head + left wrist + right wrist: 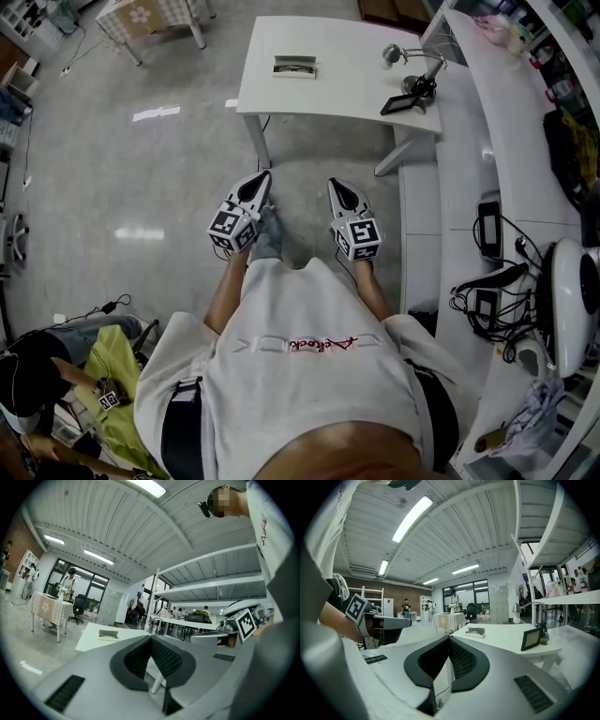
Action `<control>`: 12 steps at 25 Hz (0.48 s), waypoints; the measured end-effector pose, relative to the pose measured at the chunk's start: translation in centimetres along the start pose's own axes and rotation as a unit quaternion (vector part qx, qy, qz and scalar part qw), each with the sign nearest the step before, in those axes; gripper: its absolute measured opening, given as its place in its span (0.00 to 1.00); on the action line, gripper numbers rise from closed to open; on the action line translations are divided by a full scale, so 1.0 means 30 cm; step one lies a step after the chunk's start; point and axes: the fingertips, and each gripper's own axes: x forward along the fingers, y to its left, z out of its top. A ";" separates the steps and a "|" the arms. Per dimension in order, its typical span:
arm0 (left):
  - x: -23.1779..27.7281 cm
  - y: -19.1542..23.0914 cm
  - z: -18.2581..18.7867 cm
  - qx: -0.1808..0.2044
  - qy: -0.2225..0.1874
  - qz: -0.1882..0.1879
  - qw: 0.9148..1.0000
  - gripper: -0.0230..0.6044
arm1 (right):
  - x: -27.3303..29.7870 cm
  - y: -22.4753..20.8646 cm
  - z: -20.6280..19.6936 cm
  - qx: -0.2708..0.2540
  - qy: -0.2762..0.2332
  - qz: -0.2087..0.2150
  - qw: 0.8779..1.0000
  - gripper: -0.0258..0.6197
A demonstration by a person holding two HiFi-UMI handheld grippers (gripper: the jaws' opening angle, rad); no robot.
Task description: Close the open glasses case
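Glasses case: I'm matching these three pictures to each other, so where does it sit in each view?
Head view: the glasses case sits top centre on the white table.
Left gripper view: the glasses case lies left of centre, on the same table.
Right gripper view: the glasses case lies just right of centre, on that table.
Shared landmark: the white table under it.

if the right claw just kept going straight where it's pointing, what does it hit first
Probably the near edge of the white table, left of the glasses case. Nothing stands between it and the right claw, though depth is unclear.
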 end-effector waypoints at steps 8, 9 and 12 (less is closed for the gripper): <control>0.091 0.120 -0.001 -0.008 0.000 -0.006 1.000 0.07 | 0.144 -0.045 0.001 -0.006 0.004 -0.004 1.000 0.09; 0.106 0.141 0.001 -0.009 0.000 -0.007 1.000 0.07 | 0.168 -0.051 0.003 -0.007 0.005 -0.004 1.000 0.09; 0.152 0.216 0.012 -0.010 0.000 -0.010 1.000 0.07 | 0.249 -0.068 0.013 -0.008 0.006 -0.005 1.000 0.09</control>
